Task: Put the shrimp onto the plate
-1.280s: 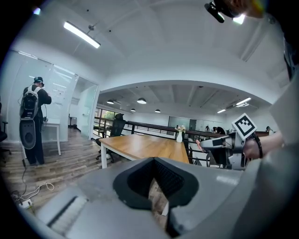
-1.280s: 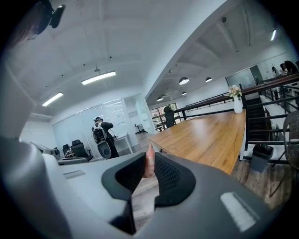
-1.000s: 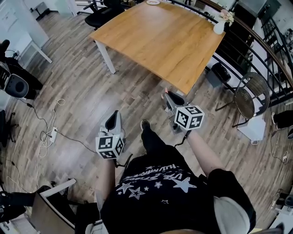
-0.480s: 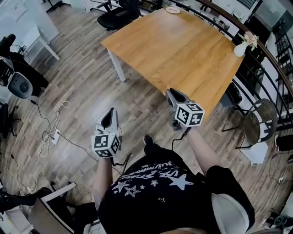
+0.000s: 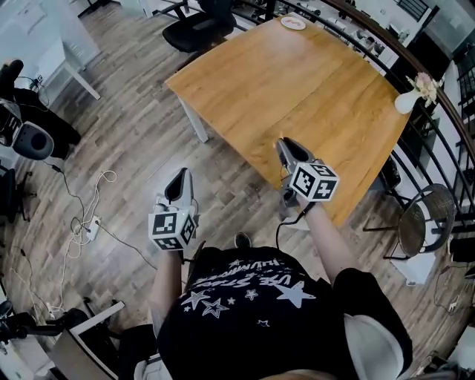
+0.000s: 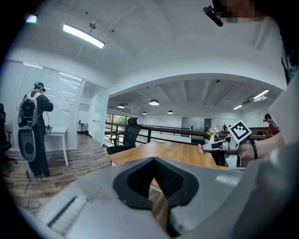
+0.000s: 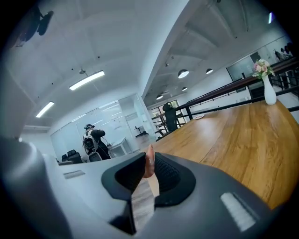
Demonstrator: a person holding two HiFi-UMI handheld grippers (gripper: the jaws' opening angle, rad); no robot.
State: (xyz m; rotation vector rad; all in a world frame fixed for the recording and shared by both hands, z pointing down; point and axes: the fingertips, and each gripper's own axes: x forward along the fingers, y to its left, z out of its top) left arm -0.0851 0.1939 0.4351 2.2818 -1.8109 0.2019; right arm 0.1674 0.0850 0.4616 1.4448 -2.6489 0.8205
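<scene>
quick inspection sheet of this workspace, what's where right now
surface: wooden table, mostly bare
job's things: shrimp pinched in the right gripper; plate at the table's far corner, well away from the shrimp
clutter: vase of flowers at the table's right edge
grippers: right gripper shut on the shrimp, by the table's near edge; left gripper shut, empty, over the floor
cables: loose cable and power strip on the floor at left
surroundings: office chair beyond the table, wire chair at right, a person standing far off
</scene>
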